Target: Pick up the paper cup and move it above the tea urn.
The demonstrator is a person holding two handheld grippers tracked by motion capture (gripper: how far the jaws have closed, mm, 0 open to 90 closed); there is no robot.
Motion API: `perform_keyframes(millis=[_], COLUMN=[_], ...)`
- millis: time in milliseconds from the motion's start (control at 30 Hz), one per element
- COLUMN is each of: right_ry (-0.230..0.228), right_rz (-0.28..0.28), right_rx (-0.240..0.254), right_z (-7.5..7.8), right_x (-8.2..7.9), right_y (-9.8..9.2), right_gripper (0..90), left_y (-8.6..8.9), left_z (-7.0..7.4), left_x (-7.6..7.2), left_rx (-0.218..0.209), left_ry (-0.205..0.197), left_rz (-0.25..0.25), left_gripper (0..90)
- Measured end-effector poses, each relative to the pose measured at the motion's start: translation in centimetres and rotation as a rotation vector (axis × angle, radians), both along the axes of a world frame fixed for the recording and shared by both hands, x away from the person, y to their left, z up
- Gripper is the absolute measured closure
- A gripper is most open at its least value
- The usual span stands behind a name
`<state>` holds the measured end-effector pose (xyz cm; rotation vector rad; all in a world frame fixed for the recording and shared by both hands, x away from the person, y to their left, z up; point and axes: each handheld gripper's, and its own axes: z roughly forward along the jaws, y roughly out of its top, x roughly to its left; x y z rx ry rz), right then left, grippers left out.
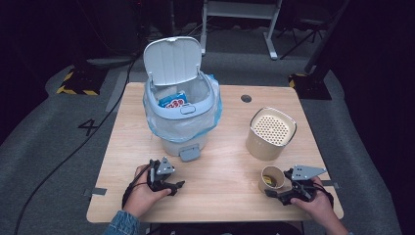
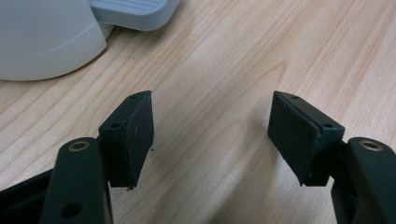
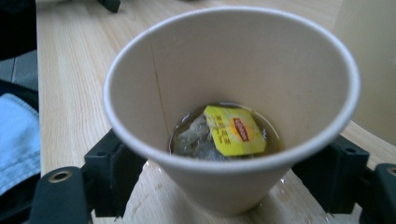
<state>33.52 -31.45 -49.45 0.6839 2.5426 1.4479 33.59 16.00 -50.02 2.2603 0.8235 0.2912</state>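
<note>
— At the near right corner of the table [image 1: 215, 147], what sits between the jaws of the right gripper [image 1: 275, 192]?

— A paper cup [image 3: 231, 100]. It stands upright on the wood with one black pad at each side of its lower wall. In the right gripper view both pads lie against the cup's sides, so the jaws are clamped on it, about half closed. Inside the cup lies a wet tea bag [image 3: 198, 137] with a yellow tag [image 3: 235, 130] on top, in a little liquid.

— What is close to the cup?

— A beige canister [image 1: 270, 133] with a perforated top stands just behind it, apart from it.

— And the left gripper [image 2: 211, 133]?

— It rests low over the table at the near left, in the person's hand. Its pads stand well apart with bare wood between them. The pedal [image 2: 135, 11] of the grey bin [image 1: 182, 105] lies just ahead of it; the bin's lid is up and a blue packet [image 1: 175, 101] shows inside.
</note>
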Motion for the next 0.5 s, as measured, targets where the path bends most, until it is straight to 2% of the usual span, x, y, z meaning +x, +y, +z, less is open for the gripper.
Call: perform_keyframes(millis=[67,167,367,500], right_ry=[-0.004,-0.013,-0.017,-0.021], right_rz=[-0.009,-0.023,-0.031,-0.031], right_rx=[0.008,0.021,0.05,0.053], right_z=[-0.05,-0.21,-0.46,-0.48], right_x=[-0.01,-0.11,-0.07,-0.1], right_y=[0.1,0.23,0.13,0.1], right_gripper=[23.1,23.6,25.6,26.1], left_y=[0.1,0.25,0.18,0.16], left_z=[-0.29,-0.33,-0.34,-0.35], left_x=[0.03,0.04,0.02,0.01], left_rx=[-0.022,-0.031,-0.017,-0.017], left_ry=[-0.016,-0.013,-0.02,-0.021], left_rz=[0.01,0.018,0.002,0.002], left_gripper=[29.4,28.2,26.5,26.4])
